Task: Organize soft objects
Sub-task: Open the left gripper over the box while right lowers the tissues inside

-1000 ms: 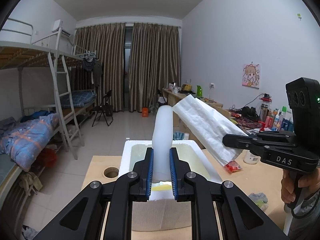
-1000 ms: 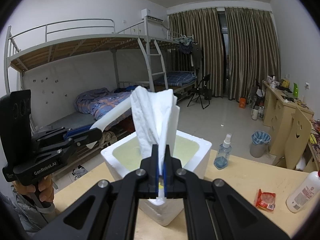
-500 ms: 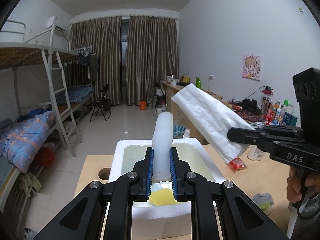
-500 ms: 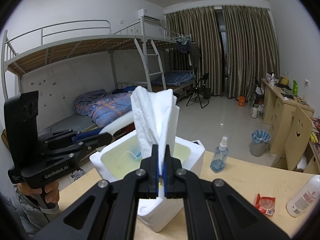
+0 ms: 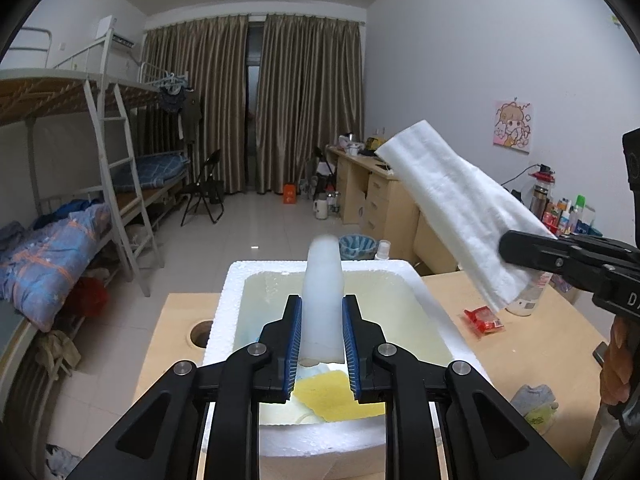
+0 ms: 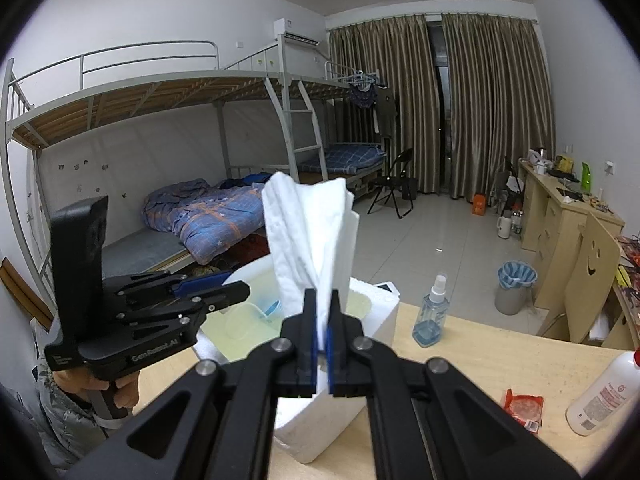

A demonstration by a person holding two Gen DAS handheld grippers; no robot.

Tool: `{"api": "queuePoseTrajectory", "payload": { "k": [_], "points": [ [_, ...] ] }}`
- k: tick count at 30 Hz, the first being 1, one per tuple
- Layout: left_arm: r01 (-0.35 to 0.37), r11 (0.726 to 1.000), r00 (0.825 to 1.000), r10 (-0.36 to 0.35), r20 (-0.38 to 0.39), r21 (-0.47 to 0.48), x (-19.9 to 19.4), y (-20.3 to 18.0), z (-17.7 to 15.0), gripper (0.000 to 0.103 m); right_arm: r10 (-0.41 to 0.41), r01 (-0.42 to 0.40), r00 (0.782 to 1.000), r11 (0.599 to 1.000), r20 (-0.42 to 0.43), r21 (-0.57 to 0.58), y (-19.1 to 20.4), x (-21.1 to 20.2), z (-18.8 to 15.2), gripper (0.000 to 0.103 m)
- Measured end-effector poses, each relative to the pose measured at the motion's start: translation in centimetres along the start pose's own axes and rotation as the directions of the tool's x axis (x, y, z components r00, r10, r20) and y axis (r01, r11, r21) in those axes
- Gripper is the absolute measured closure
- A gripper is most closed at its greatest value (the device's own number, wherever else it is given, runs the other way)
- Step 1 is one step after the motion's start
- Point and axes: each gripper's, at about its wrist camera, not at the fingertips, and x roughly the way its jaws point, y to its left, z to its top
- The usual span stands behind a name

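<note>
Your left gripper clamps a white foam strip above the styrofoam box by the desk's far edge. Your right gripper pinches what looks like a folded paper towel beside it.

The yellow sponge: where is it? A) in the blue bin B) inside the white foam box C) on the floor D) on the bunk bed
B: the left wrist view shows the yellow sponge lying on the bottom of the white foam box, just beyond the left gripper fingers.
</note>
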Motion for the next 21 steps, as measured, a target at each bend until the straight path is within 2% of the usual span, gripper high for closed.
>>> {"api": "queuePoseTrajectory", "payload": {
  "k": [2,3,4,5,6,7,21],
  "points": [
    [-0.001,1.000,1.000,0.001,0.011,-0.003,-0.1,0.1,0.0,0.079,-0.001,0.001,1.000,1.000,0.002,0.000,0.0,-0.1,0.1,0.098],
    [-0.001,1.000,1.000,0.001,0.013,-0.001,-0.1,0.2,0.0,0.070,-0.001,0.001,1.000,1.000,0.003,0.000,0.0,-0.1,0.1,0.098],
    [-0.007,1.000,1.000,0.007,0.014,0.001,-0.2,0.2,0.0,0.048,-0.002,0.002,1.000,1.000,0.003,-0.002,0.0,-0.2,0.1,0.098],
    [-0.018,1.000,1.000,0.018,0.023,-0.002,-0.4,0.3,-0.1,0.032,-0.002,0.002,1.000,1.000,0.005,-0.002,0.1,-0.2,0.1,0.098],
    [-0.032,0.999,0.999,0.032,0.036,-0.006,-0.7,0.1,-0.3,0.008,-0.002,0.002,1.000,1.000,0.006,-0.003,0.1,-0.2,0.1,0.098],
    [-0.052,0.999,0.996,0.053,0.067,-0.014,-1.2,0.3,-0.4,0.004,-0.001,0.001,1.000,1.000,0.006,-0.005,0.1,-0.2,0.1,0.098],
    [-0.102,0.995,0.986,0.104,0.132,-0.018,-3.9,1.6,-1.3,0.003,0.029,-0.030,0.999,1.000,-0.013,-0.011,0.7,1.0,-0.2,0.098]
  ]
}}
